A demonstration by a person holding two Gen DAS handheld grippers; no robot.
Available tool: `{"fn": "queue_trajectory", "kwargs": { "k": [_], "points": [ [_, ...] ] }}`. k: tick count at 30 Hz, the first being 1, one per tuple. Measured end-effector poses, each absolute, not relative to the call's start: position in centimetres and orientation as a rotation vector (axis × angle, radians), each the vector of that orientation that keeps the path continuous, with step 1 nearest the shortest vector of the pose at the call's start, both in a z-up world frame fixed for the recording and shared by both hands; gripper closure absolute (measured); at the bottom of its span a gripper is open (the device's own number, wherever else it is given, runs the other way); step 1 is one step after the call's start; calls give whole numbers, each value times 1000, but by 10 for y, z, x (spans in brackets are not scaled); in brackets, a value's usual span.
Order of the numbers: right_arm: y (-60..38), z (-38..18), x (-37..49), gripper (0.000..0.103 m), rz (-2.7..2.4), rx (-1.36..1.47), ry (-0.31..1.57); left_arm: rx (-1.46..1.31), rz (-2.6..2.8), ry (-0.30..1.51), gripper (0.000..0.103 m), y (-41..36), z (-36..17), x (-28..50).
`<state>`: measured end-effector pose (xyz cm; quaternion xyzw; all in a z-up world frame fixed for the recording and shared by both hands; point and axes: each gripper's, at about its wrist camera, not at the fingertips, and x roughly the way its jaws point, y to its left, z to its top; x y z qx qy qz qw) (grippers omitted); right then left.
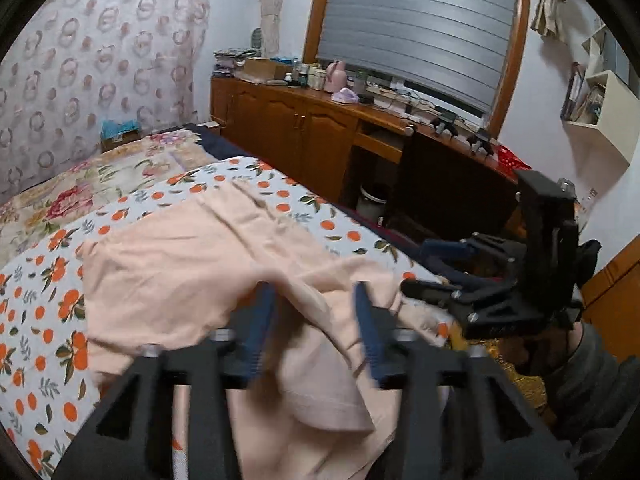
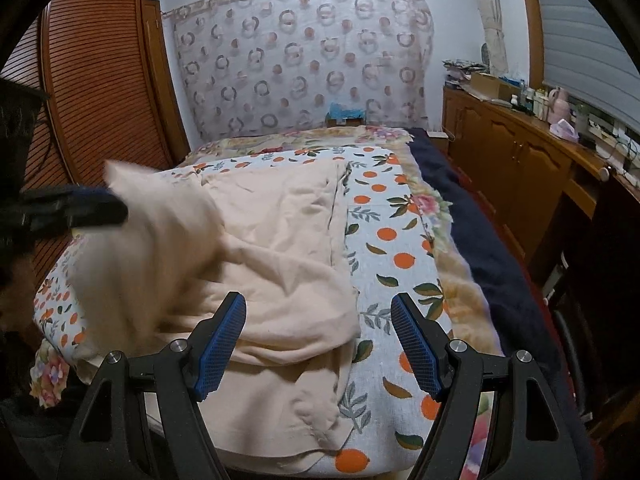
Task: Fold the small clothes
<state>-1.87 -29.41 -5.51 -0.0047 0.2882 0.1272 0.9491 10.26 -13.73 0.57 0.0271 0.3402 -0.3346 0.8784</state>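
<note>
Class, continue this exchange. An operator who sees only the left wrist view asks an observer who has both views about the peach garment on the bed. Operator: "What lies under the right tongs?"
Observer: The right tongs stand open. In the right wrist view one finger is over the peach garment and the other is over the orange-print sheet.
Operator: How does the cloth look at my left tongs?
Observer: It rises to a blurred peak right beside them. I cannot make out the grip itself.
Operator: What stands opposite the cabinets?
Observer: A slatted wooden wardrobe, against the bed's other side.
</note>
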Motion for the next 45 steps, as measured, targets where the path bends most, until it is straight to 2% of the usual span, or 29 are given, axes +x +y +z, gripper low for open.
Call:
{"fn": "queue_trajectory", "kwargs": {
  "k": [2, 4, 5, 15, 21, 23, 25, 27, 29, 35, 38, 40, 42, 45],
  "points": [
    [-294, -54, -18, 26, 259, -9, 586, 50, -675, 710, 42, -129, 6, 100],
    [-290, -52, -16, 26, 261, -7, 585, 31, -647, 694, 26, -119, 6, 98],
    [-288, -50, -16, 26, 265, -7, 584, 21, -628, 686, 25, -112, 6, 98],
    [-247, -45, 0, 26, 376, -55, 585, -18, -408, 648, 22, -40, -4, 88],
    [-209, -63, 23, 28, 433, -147, 644, -55, -368, 637, 22, -19, -8, 86],
    [-206, -71, 30, 40, 436, -173, 667, -58, -359, 639, 22, -15, -11, 85],
    [-207, -75, 33, 81, 476, -176, 688, -64, -352, 644, 22, -11, -15, 85],
    [-213, -74, 31, 88, 497, -172, 682, -72, -349, 649, 22, -7, -18, 85],
    [-223, -63, 24, 90, 510, -131, 651, -82, -346, 652, 22, -6, -21, 86],
    [-277, -41, 1, 89, 379, -74, 622, -91, -346, 657, 22, -5, -26, 84],
    [-291, -52, 5, 76, 296, -134, 676, -91, -339, 660, 22, -5, -28, 84],
    [-300, -52, 7, 62, 257, -144, 679, -88, -333, 659, 22, -6, -29, 84],
    [-301, -45, 8, 57, 267, -141, 656, -82, -324, 660, 22, -6, -30, 84],
    [-292, -27, 8, 44, 300, -161, 601, -75, -308, 658, 22, -5, -30, 84]
  ]
}}
